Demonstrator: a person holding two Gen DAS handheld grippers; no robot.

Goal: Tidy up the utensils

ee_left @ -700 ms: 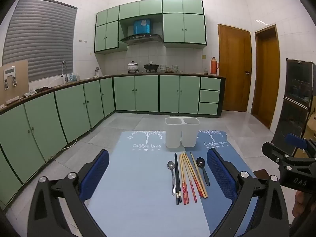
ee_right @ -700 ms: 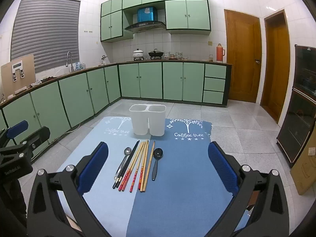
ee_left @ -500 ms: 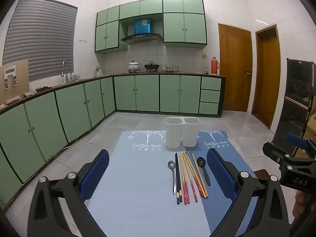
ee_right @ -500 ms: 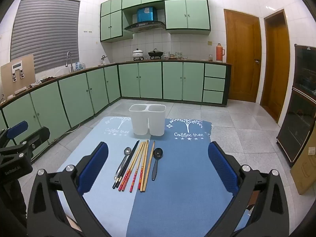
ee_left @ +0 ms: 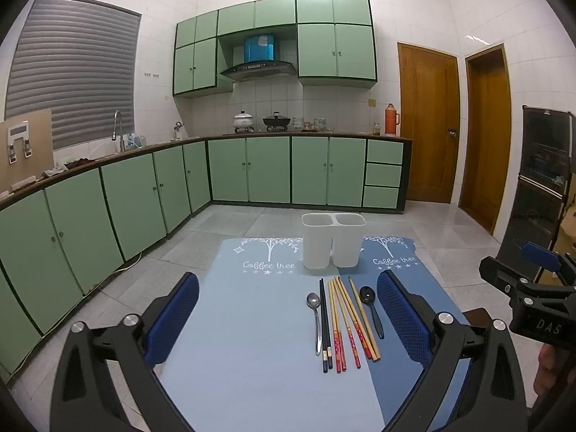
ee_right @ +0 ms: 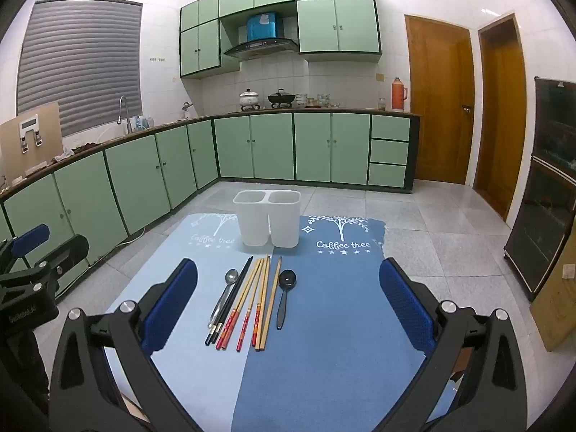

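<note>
1. Both claws stand with fingers wide apart and hold nothing: the left claw [ee_left: 288, 318] and the right claw [ee_right: 288, 304] each hover above the near edge of the worktop [ee_right: 324, 360], which is covered by a two-tone blue mat.

2. The utensils lie in a row on the mat, just in front of the white two-compartment holder [ee_right: 268, 217], which looks empty. From left to right: a silver spoon [ee_right: 225, 293], black chopsticks [ee_right: 230, 300], several wooden chopsticks [ee_right: 257, 302] (some with red ends) and a black spoon [ee_right: 284, 293].

3. Likely trouble: the chopsticks lie touching or nearly so, fanned and partly crossing, so a claw closing on one may drag or scatter its neighbours, or pick up an odd count.

4. The silver spoon lies right against the black chopsticks; a grab there could nip both.

5. The holder is light plastic, I judge, and tall; a utensil dropped in at a slant or a knock from a finger could tip it.

6. Only the left wrist view shows the right claw from outside, at its right edge, with a bit of the person's hand [ee_left: 547, 367] below it; only the right wrist view shows the left claw from outside at its left edge.
</note>
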